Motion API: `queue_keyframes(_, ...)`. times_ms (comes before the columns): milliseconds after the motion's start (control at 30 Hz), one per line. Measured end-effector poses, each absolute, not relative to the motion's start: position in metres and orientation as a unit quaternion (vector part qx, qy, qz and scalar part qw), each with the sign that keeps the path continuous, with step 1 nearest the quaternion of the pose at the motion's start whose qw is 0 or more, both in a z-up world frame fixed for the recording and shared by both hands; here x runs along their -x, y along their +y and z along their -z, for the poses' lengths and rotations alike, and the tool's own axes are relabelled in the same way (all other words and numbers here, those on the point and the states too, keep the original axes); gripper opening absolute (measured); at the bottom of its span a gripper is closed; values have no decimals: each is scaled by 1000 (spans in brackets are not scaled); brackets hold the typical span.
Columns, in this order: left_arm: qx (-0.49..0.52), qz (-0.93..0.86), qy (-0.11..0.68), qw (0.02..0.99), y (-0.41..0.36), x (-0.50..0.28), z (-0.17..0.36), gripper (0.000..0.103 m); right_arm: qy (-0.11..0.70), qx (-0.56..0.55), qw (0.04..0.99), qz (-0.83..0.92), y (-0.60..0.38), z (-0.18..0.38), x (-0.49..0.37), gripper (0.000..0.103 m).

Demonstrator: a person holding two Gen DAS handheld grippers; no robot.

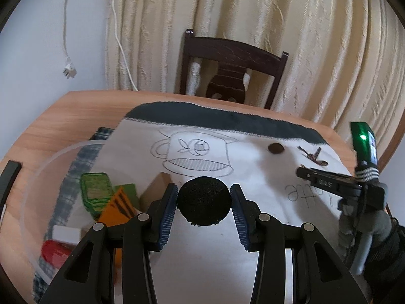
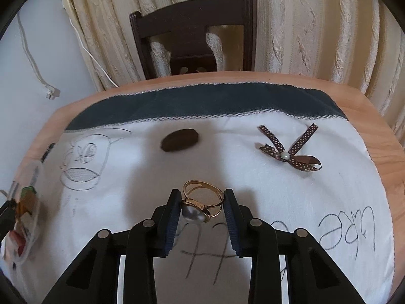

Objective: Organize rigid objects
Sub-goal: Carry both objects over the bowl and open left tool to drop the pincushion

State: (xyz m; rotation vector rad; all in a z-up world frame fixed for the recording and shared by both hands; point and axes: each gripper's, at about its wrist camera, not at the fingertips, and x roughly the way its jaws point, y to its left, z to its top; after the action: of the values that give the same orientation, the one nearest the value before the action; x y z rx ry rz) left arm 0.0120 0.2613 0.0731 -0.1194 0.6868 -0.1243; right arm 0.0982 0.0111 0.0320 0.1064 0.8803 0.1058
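My left gripper [image 1: 204,193] is shut on a black round felt-like disc [image 1: 204,204], its blue pads touching both sides, just right of a clear plastic bowl [image 1: 38,174]. My right gripper [image 2: 202,195] is shut on a gold ring with a grey pearl [image 2: 195,212], held low over the white cloth [image 2: 253,177]. In the left wrist view the right gripper [image 1: 302,172] shows from the side at the right, in a gloved hand [image 1: 379,228]. A brown oval disc [image 2: 180,139] and a dotted brown ribbon bow [image 2: 291,152] lie on the cloth further back.
The bowl holds a green box [image 1: 95,188], an orange piece [image 1: 116,207], a wooden block [image 1: 155,190], a red item [image 1: 54,253] and a white item [image 1: 65,234]. A dark wooden chair [image 1: 233,73] stands behind the round wooden table [image 1: 76,111], before cream curtains. A black bar [image 1: 8,179] lies at the table's left edge.
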Motion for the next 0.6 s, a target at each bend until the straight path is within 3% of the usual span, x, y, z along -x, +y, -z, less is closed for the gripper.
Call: queue_keyframes(600,89,-19,320,943,338,0,-74,44,394,-46,904,-161,88,-66,-61,36)
